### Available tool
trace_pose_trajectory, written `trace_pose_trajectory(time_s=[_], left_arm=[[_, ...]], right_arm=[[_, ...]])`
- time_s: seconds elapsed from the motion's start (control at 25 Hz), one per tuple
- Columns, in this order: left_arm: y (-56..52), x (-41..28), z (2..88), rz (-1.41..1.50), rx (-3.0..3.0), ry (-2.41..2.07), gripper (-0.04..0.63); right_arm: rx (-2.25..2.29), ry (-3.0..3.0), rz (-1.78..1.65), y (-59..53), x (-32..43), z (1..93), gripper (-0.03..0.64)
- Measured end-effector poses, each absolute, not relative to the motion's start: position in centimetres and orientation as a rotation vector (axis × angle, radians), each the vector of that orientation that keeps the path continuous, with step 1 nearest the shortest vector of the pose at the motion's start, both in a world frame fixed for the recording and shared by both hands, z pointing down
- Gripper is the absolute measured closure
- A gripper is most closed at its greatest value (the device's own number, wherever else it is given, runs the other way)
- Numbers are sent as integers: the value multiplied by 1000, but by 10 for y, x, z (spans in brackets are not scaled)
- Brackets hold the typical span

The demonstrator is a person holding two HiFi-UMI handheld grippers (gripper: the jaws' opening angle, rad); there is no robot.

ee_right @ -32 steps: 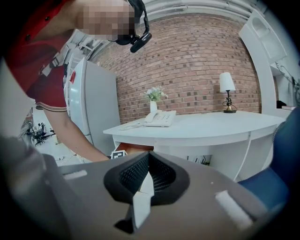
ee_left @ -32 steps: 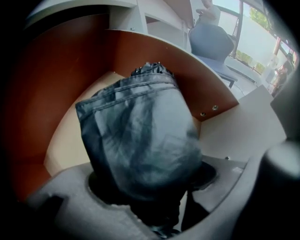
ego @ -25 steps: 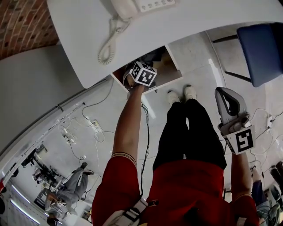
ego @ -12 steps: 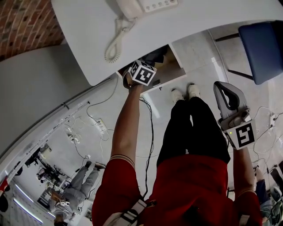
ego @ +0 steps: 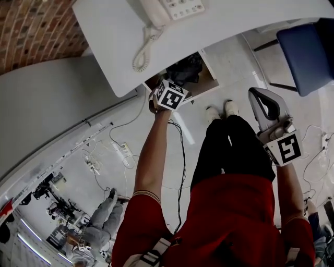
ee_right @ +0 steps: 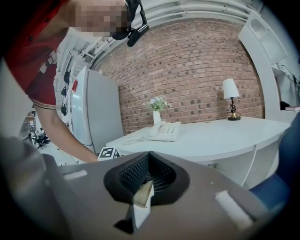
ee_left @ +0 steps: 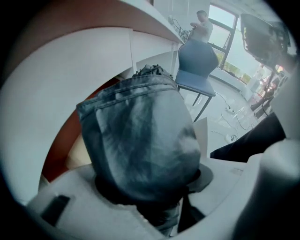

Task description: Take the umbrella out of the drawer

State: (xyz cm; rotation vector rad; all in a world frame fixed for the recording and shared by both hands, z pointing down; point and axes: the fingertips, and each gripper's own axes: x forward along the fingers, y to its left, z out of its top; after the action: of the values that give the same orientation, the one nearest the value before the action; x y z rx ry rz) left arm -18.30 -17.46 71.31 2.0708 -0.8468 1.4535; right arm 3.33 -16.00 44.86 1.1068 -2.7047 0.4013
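A folded dark grey-blue umbrella [ee_left: 140,140] in its fabric sleeve fills the left gripper view, and my left gripper [ego: 176,86] is shut on it. In the head view the umbrella [ego: 185,69] is a dark bundle just above the open drawer [ego: 207,83], which sits under the white desk [ego: 224,36]. The left gripper points steeply down from an outstretched arm. My right gripper [ego: 257,95] is held out in front of the person's right side, away from the drawer. Its jaws are together around nothing [ee_right: 143,187].
A white phone [ego: 175,7] with a coiled cord [ego: 141,56] sits on the desk. A blue chair [ego: 305,52] stands at the right. Cables and a power strip [ego: 125,152] lie on the floor to the left. A lamp [ee_right: 230,96] and flower vase [ee_right: 157,115] stand on the desk.
My left gripper has risen from the drawer, and the dark umbrella now shows above the drawer's rim. The right gripper has lifted a little.
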Motion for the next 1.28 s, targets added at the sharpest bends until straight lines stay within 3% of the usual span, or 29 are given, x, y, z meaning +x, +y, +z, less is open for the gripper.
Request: trace_pose_trajectory(time_s=[0.4, 0.8, 1.28], left_arm=[[-136, -160, 620, 1326, 2190, -912, 353], [-110, -119, 496, 994, 2315, -1123, 351], [-108, -117, 363, 569, 2448, -1451, 350]], right_arm=[[1092, -2830, 410, -161, 30, 401, 604], [1035, -2855, 366, -151, 35, 360, 604], [953, -2959, 255, -130, 19, 309, 604]])
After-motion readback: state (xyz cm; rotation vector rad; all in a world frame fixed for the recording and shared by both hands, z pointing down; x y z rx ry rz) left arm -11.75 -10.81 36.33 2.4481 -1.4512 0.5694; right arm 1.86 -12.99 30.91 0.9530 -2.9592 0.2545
